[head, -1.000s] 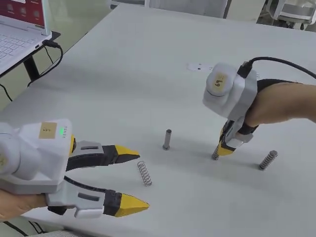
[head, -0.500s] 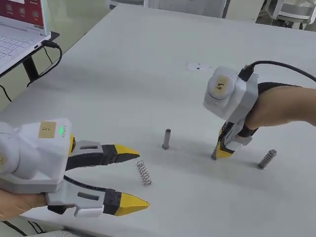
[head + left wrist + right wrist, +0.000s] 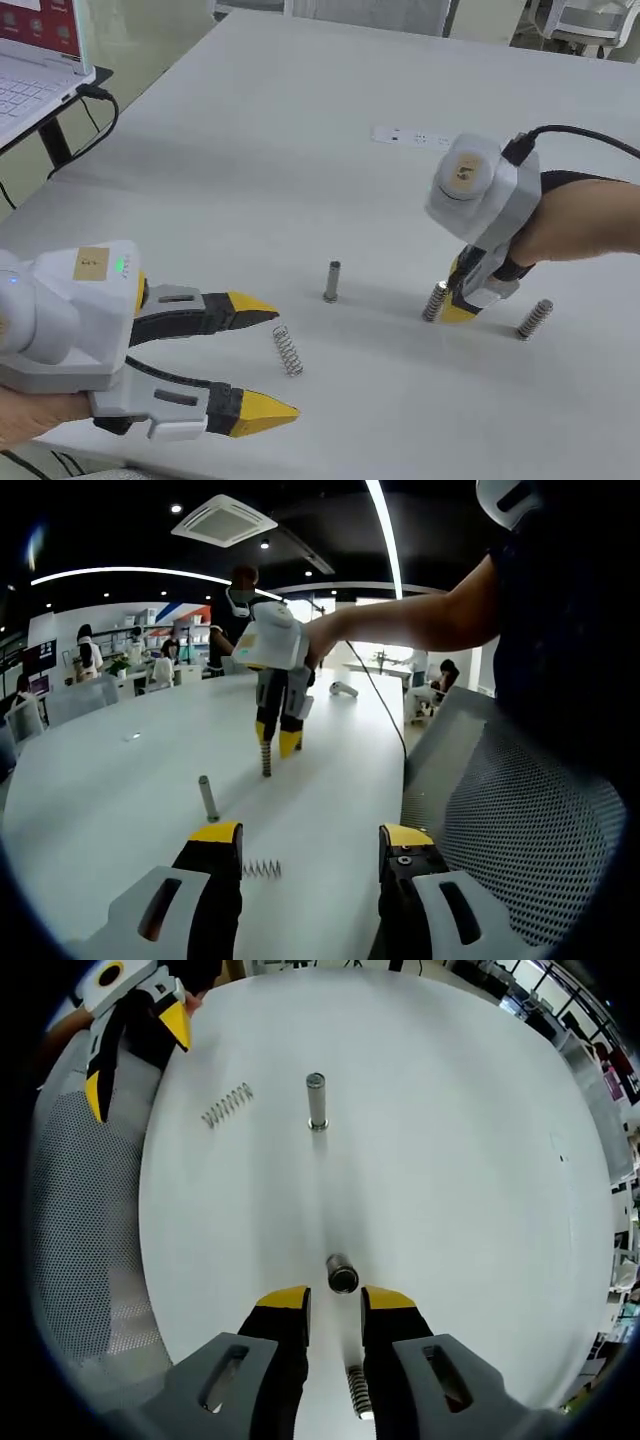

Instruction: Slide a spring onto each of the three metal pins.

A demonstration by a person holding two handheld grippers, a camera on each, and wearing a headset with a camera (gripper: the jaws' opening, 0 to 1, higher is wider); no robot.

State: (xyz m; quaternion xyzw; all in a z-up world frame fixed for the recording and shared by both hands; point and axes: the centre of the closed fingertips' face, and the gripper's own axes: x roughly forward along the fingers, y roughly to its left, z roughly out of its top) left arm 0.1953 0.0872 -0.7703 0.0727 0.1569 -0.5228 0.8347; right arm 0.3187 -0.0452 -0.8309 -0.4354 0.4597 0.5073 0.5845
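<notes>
Left gripper view shows the loose spring [image 3: 262,868] lying flat on the counter [image 3: 100,780]. It is just ahead of the left gripper [image 3: 311,833] and inside the span of its wide-open, empty jaws, closer to the jaw on the picture's left. Its long axis runs across the gap, from one jaw toward the other, so closing now would likely press it end to end. A roll of the hand looks needed to grip across the coils. The bare pin [image 3: 208,798] stands upright just beyond the spring. The right gripper [image 3: 462,312] is well apart, jaws narrowly parted and holding nothing, tips beside a second pin [image 3: 435,301] that already wears a spring. The left gripper is plainly nearer.
</notes>
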